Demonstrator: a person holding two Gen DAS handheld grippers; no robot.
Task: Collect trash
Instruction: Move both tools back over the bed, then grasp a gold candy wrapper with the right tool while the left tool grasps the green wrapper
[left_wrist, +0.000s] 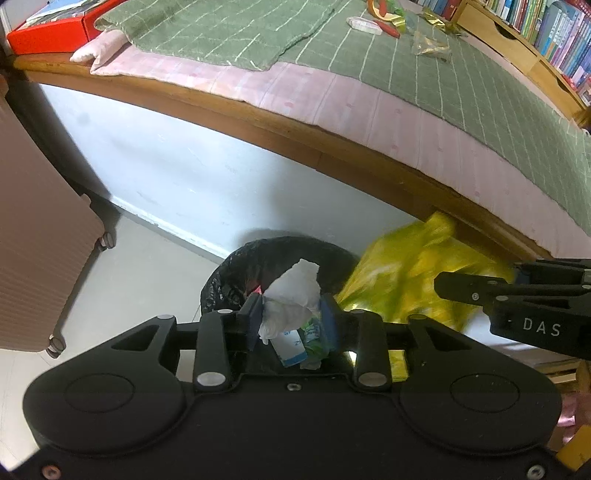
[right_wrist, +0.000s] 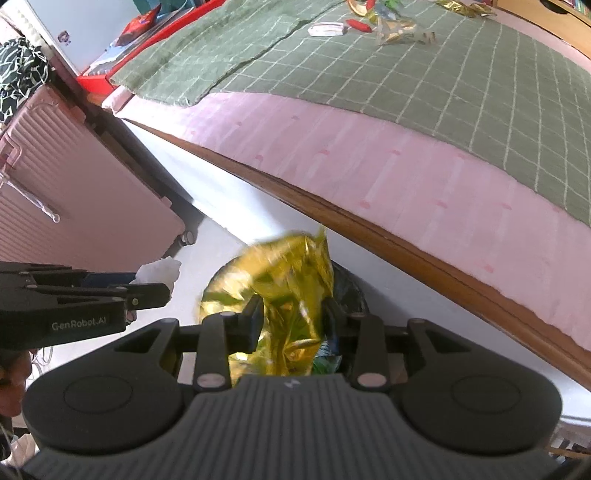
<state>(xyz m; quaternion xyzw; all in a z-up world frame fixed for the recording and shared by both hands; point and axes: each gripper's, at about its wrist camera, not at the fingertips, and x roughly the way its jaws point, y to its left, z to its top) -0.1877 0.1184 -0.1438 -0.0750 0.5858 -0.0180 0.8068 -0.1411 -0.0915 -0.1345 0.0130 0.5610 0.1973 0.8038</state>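
trash in both hand-held grippers, right over the bin – this is the drop step.

left hand-held gripper (left_wrist: 291, 321) has a crumpled white tissue (left_wrist: 291, 299) plus a small blue-white wrapper (left_wrist: 291, 345) and a green scrap (left_wrist: 314, 338) bunched between its blue pads (left_wrist: 330, 319). jaws stand partly apart; the wad looks loose between the pads rather than squeezed, though i can't tell if one side is touching. it sits just above the black-lined trash bin (left_wrist: 236, 273) on the floor by the bed (left_wrist: 332, 110).

right hand-held gripper (right_wrist: 291, 317) points down at the same bin (right_wrist: 351, 291), with a crinkled gold-yellow foil wrapper (right_wrist: 280, 288) between its fingers. jaws partly apart too, and the foil is motion-blurred, so it reads as letting go or sliding out – not a firm pinch. from the left wrist view the foil (left_wrist: 406, 280) hangs beside the bin, close to the bed frame, so it may land on the rim or outside.

more litter left on the green checked blanket (left_wrist: 406, 74) – red wrappers (left_wrist: 389, 29), clear plastic (left_wrist: 364, 25), gold bits (left_wrist: 430, 46).

next: open both fully so the pieces fall clear into the liner, check the foil goes in, then lift and head back to the bed for the rest.
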